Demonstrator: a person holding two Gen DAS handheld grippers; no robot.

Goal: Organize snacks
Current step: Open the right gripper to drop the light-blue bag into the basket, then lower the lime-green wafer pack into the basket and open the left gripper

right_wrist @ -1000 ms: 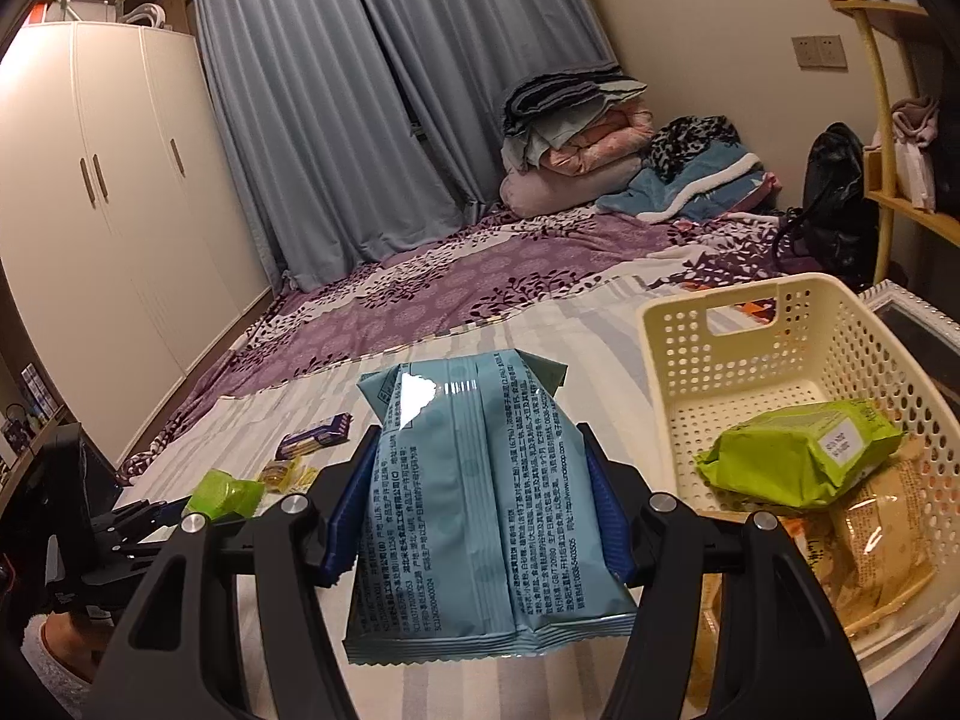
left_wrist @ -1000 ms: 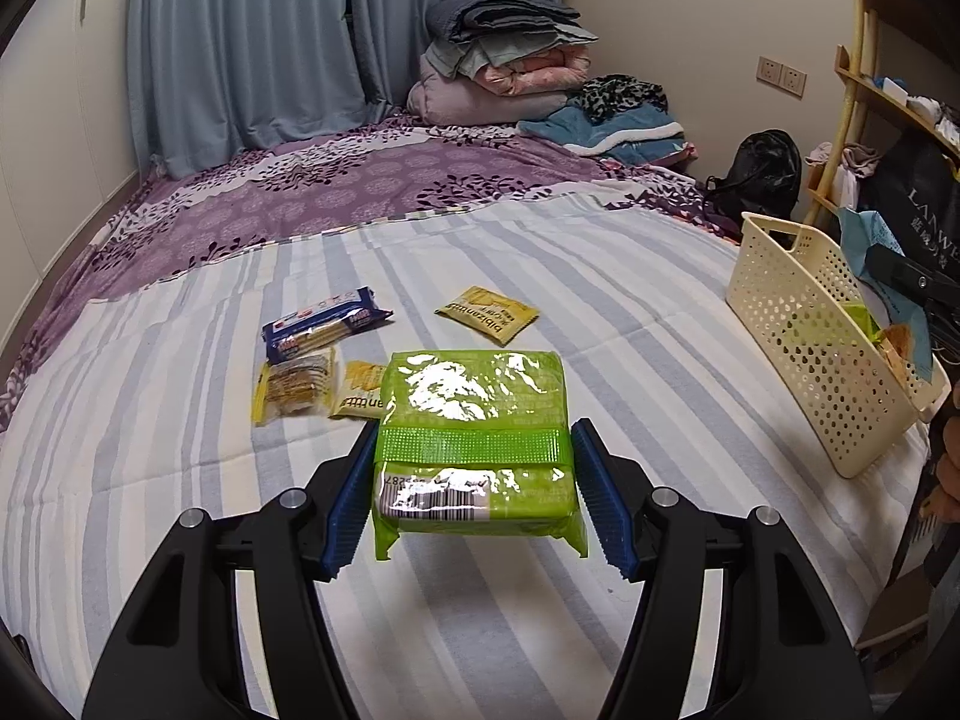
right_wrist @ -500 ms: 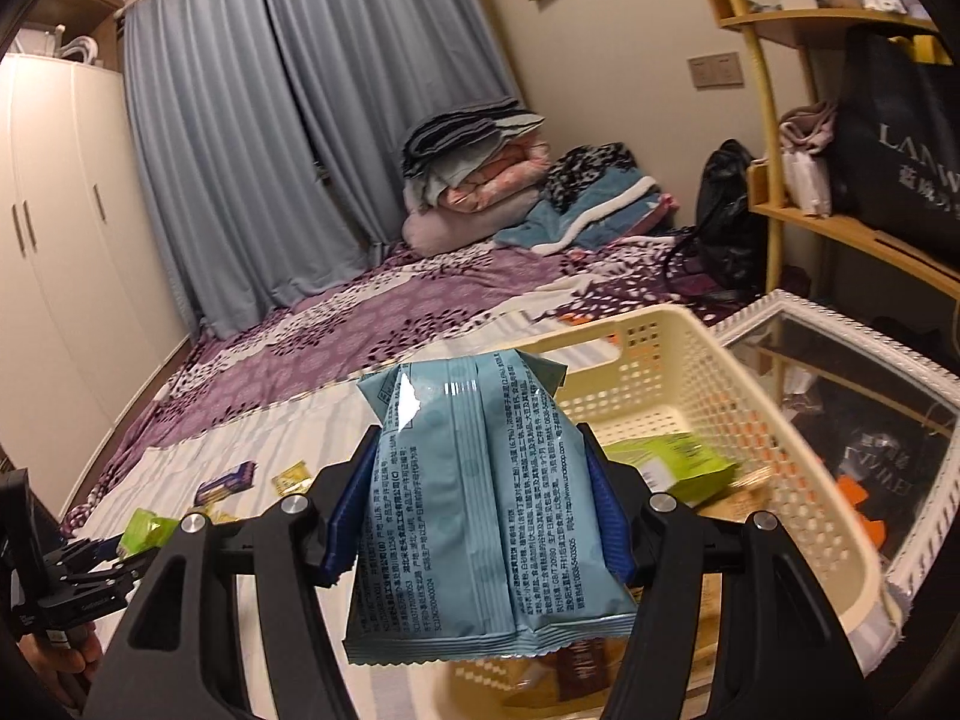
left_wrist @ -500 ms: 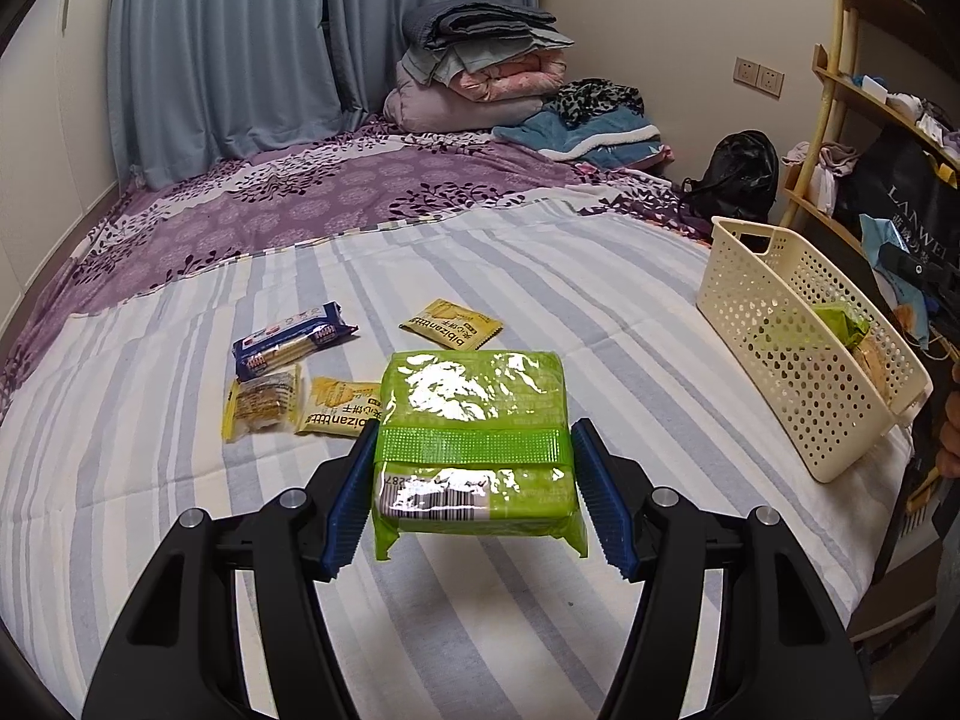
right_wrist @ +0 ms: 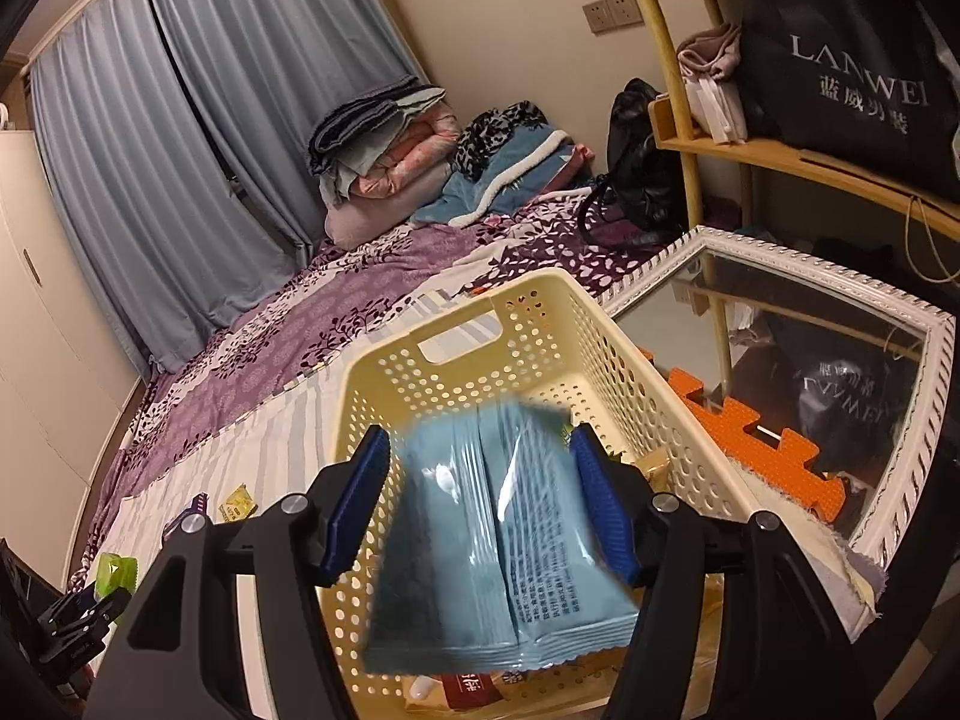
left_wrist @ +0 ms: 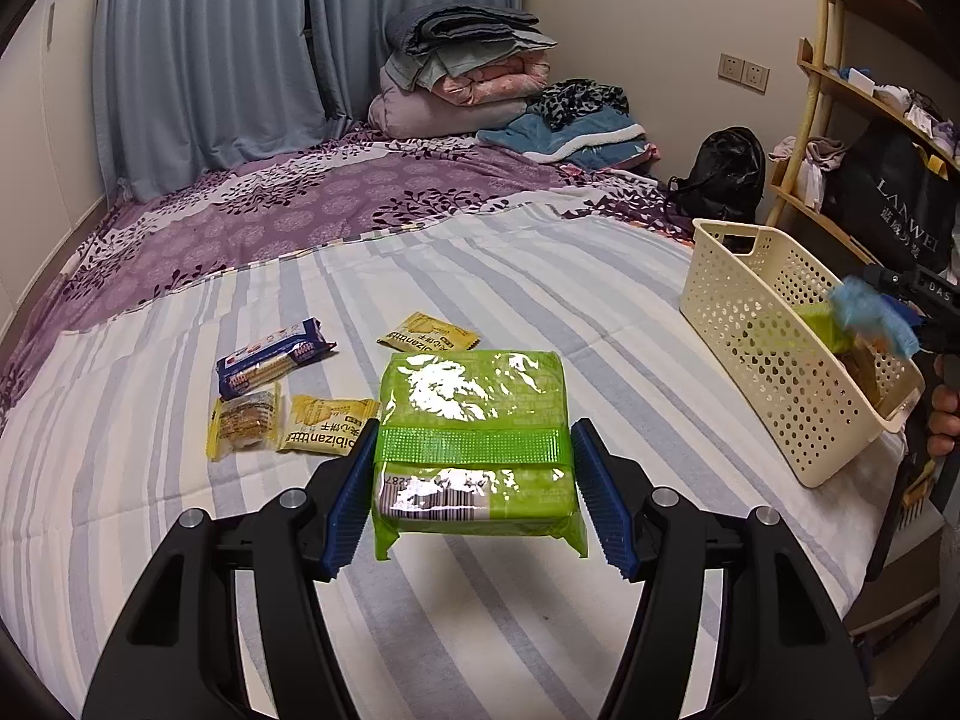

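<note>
My left gripper (left_wrist: 474, 480) is shut on a green snack packet (left_wrist: 474, 384), held above the striped bed. The right wrist view shows that gripper (right_wrist: 84, 618) small at the lower left. My right gripper (right_wrist: 480, 438) hangs over the cream perforated basket (right_wrist: 456, 312), and its jaws are opening. A light blue packet (right_wrist: 498, 540) sits between them, blurred and slipping down, with a gap at the left pad. The left wrist view shows the basket (left_wrist: 750, 312) at the bed's right edge with the blue packet (left_wrist: 870, 312) above it. Other packets lie inside it.
On the bed lie a dark blue biscuit packet (left_wrist: 270, 357), two yellow sachets (left_wrist: 429, 333) (left_wrist: 327, 432) and a cracker packet (left_wrist: 243, 420). A white-framed mirror (right_wrist: 780, 300) and an orange foam mat (right_wrist: 750, 426) lie right of the basket. Folded bedding (left_wrist: 462, 72) is piled at the back.
My right gripper swung from beside the basket to over it and rolled. The blue packet, held firm before, now slips loose between the pads. The left gripper keeps its grip.
</note>
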